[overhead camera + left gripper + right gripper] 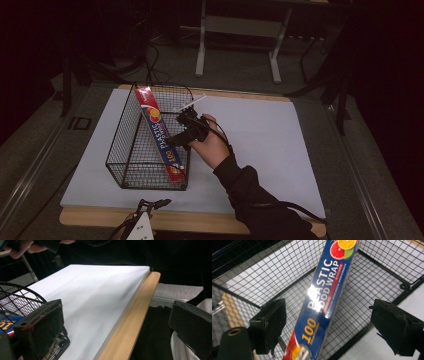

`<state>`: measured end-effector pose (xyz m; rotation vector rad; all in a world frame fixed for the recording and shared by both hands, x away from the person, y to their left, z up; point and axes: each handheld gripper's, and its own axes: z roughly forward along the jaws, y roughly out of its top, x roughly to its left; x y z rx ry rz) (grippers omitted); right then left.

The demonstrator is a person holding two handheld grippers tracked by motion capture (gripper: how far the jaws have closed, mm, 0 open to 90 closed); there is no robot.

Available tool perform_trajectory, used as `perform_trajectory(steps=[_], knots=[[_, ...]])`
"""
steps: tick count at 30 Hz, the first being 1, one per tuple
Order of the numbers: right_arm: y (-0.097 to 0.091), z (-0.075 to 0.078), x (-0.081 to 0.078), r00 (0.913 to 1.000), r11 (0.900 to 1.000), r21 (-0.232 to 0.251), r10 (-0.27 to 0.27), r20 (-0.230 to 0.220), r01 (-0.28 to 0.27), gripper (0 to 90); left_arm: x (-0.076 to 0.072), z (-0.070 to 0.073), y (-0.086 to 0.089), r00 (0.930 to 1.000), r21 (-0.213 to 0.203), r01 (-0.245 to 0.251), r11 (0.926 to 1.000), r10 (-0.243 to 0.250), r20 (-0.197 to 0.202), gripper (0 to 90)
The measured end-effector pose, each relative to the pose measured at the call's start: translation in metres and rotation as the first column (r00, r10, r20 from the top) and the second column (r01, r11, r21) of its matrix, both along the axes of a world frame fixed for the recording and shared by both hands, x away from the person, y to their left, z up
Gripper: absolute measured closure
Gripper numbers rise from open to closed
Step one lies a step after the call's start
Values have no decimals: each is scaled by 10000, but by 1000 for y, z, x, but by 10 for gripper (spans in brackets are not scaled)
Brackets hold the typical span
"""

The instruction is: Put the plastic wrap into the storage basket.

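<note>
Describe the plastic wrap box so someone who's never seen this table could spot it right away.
On the white table top a black wire basket stands at the left. The plastic wrap box leans inside it, one end above the rim: long, slim, blue, with citrus pictures and white lettering.

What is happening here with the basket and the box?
A person works at a table with a gripper in each hand. A plastic wrap box leans tilted inside the wire basket, one end sticking up over the rim. The right gripper is beside the box with jaws open, not holding it. The left gripper waits open at the table's near edge.
</note>
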<state>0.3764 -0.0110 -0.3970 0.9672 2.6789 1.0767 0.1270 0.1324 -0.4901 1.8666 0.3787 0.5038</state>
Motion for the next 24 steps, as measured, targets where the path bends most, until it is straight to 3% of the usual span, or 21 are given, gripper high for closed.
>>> perform_trajectory(steps=[12, 19, 24], knots=[[-39, -2, -19, 9997, 9993, 331, 138, 210, -145, 134, 2, -1, 0, 10000, 76, -40, 10000, 40, 10, 2], [-69, -9, -26, 9995, 9986, 524, -89, 289, 74, 135, 2, -1, -1, 10000, 65, -50, 10000, 50, -22, 2], [-84, -20, -34, 9992, 9996, 271, -129, 385, 118, 135, 2, -1, -1, 10000, 85, -28, 10000, 28, -5, 2]])
